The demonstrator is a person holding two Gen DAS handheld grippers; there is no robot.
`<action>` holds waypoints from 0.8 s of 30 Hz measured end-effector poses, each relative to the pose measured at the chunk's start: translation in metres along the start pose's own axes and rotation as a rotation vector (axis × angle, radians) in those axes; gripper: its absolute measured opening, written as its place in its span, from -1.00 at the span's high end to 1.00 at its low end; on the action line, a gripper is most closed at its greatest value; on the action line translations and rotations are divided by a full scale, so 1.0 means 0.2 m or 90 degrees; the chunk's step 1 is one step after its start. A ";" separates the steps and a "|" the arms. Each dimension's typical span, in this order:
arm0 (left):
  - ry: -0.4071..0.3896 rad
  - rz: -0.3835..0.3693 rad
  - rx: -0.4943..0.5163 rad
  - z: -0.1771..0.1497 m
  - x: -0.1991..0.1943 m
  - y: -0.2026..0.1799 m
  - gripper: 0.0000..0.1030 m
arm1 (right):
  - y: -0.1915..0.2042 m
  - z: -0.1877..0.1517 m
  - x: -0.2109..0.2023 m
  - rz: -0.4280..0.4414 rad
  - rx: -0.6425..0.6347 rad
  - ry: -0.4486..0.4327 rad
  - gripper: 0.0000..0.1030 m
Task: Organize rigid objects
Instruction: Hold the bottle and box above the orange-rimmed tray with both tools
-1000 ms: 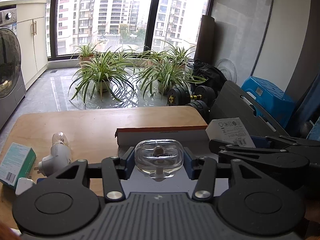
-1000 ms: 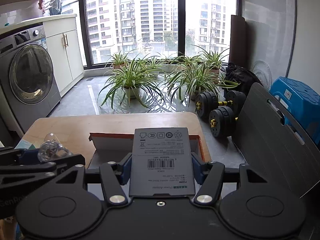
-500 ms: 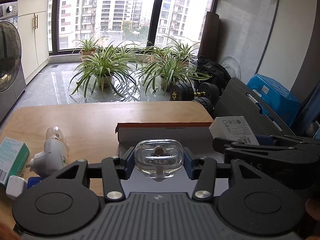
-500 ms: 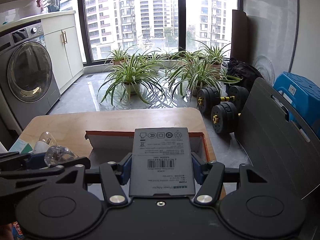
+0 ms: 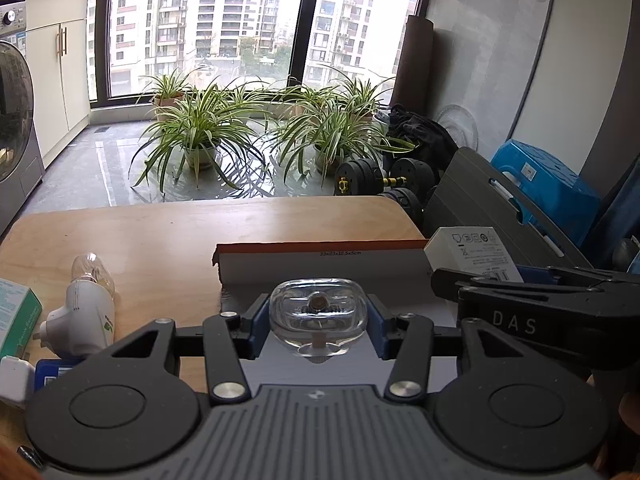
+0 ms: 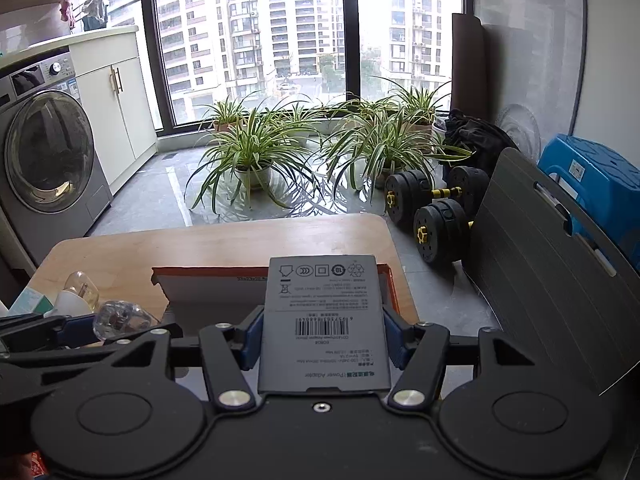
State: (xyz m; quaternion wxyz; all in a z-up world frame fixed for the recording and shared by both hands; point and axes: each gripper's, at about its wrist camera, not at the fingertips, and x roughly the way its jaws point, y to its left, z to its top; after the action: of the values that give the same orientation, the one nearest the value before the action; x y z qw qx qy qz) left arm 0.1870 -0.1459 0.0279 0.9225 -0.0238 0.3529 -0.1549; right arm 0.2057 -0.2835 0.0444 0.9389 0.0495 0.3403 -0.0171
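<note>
left gripper (image 5: pixel 318 322): clamped on clear case (image 5: pixel 318 316), above tray (image 5: pixel 320 264) | right gripper (image 6: pixel 323 336): clamped on adapter box (image 6: pixel 324 320), above tray's right end

Bare table (image 5: pixel 168 232) beyond box (image 5: pixel 320 264): open room. Left side crowded: plug-in (image 5: pixel 86 312), green carton (image 5: pixel 16 316). Right gripper (image 5: pixel 516 280) blocks right side. Box wall across front.
</note>
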 end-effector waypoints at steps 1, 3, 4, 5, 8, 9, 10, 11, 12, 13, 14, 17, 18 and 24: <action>0.001 -0.001 0.000 0.00 0.00 0.00 0.03 | 0.00 0.00 0.00 -0.001 0.001 0.001 -0.38; 0.001 0.000 0.001 0.00 0.00 0.00 0.03 | -0.01 0.00 0.01 0.001 0.003 0.004 -0.38; 0.000 0.001 0.001 -0.01 0.00 0.00 0.03 | -0.01 0.00 0.01 0.002 0.003 0.005 -0.38; 0.001 0.001 0.001 0.00 0.00 0.00 0.03 | -0.01 0.00 0.02 0.000 0.003 0.005 -0.38; 0.001 0.002 0.000 0.00 0.00 0.00 0.03 | 0.00 0.01 0.03 -0.002 0.006 0.005 -0.38; 0.002 0.001 -0.001 0.00 0.00 0.00 0.03 | 0.00 0.01 0.03 -0.002 0.005 0.005 -0.38; 0.002 0.001 0.000 -0.01 0.00 0.00 0.03 | 0.00 0.01 0.03 -0.002 0.006 0.005 -0.38; 0.003 0.002 0.000 -0.01 0.00 0.00 0.03 | 0.00 0.01 0.03 -0.002 0.006 0.005 -0.38; 0.003 0.002 0.002 -0.01 0.00 0.00 0.03 | 0.00 0.01 0.03 -0.003 0.005 0.005 -0.38; 0.002 0.003 0.002 0.00 0.01 0.00 0.03 | 0.00 0.01 0.03 -0.004 0.004 0.005 -0.38; 0.003 0.003 0.003 0.00 0.01 0.00 0.03 | 0.00 0.01 0.03 -0.005 0.004 0.005 -0.38; 0.003 0.002 0.003 -0.01 0.01 0.00 0.03 | -0.01 0.01 0.03 -0.006 0.005 0.006 -0.38; 0.003 0.004 0.005 -0.01 0.01 0.00 0.03 | -0.01 0.01 0.03 -0.006 0.005 0.006 -0.38; 0.005 0.002 0.004 -0.02 0.02 0.00 0.03 | -0.01 0.01 0.03 -0.008 0.004 0.005 -0.38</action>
State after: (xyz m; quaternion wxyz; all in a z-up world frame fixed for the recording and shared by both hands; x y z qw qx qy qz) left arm 0.1877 -0.1462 0.0231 0.9213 -0.0197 0.3563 -0.1544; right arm 0.2119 -0.2851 0.0417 0.9373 0.0504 0.3441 -0.0238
